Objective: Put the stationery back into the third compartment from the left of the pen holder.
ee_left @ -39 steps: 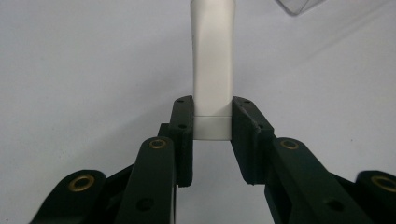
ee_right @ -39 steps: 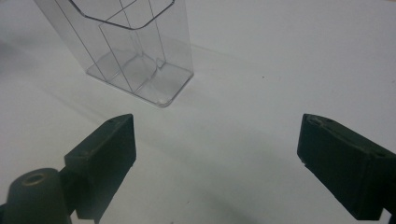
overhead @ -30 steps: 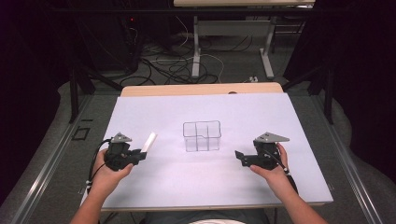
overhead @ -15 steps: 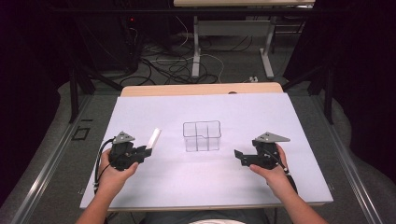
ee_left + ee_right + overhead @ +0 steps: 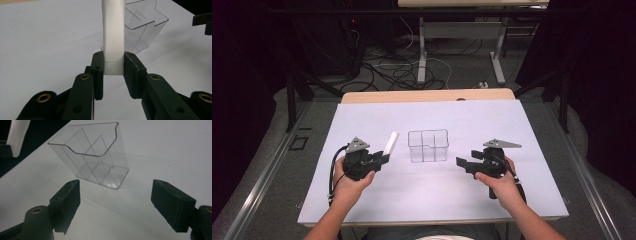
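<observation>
Left gripper (image 5: 384, 159), left of the clear divided container (image 5: 428, 146): fingers (image 5: 98, 65) clamping the lower end of a white flat stick (image 5: 390, 143), stick tilting toward the container. Container standing mid-tabletop (image 5: 432, 200). Right gripper (image 5: 462, 163), right of the container: fingers (image 5: 67, 195) standing apart, just been closing, gripping nothing.

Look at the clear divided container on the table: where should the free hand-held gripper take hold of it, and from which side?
Grip the clear container by its near right wall, coming from the right with the right hand-held gripper, whose jaws are open and empty beside it. It stands upright with thin walls and an open top, so one jaw could probably slip inside and one outside.
</observation>
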Action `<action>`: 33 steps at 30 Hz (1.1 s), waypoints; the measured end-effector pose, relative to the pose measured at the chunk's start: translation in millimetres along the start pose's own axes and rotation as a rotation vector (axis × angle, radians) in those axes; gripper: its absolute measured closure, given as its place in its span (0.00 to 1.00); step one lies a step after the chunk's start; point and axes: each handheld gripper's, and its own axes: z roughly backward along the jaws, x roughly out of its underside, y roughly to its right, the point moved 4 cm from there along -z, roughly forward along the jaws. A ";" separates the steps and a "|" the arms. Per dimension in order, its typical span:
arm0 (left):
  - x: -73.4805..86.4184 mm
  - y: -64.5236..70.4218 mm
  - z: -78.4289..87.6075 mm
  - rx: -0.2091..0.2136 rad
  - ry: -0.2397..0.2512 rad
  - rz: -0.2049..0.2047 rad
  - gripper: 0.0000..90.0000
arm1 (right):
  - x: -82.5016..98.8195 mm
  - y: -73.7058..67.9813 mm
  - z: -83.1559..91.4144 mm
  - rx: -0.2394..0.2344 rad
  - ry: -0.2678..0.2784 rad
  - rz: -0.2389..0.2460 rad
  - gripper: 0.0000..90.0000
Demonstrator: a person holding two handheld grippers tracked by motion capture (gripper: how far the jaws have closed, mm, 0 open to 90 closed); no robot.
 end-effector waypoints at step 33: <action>-17.8 44.3 -34.6 0.084 0.101 0.033 0.80 | -27.1 -40.4 -23.9 -0.117 0.071 -0.094 0.55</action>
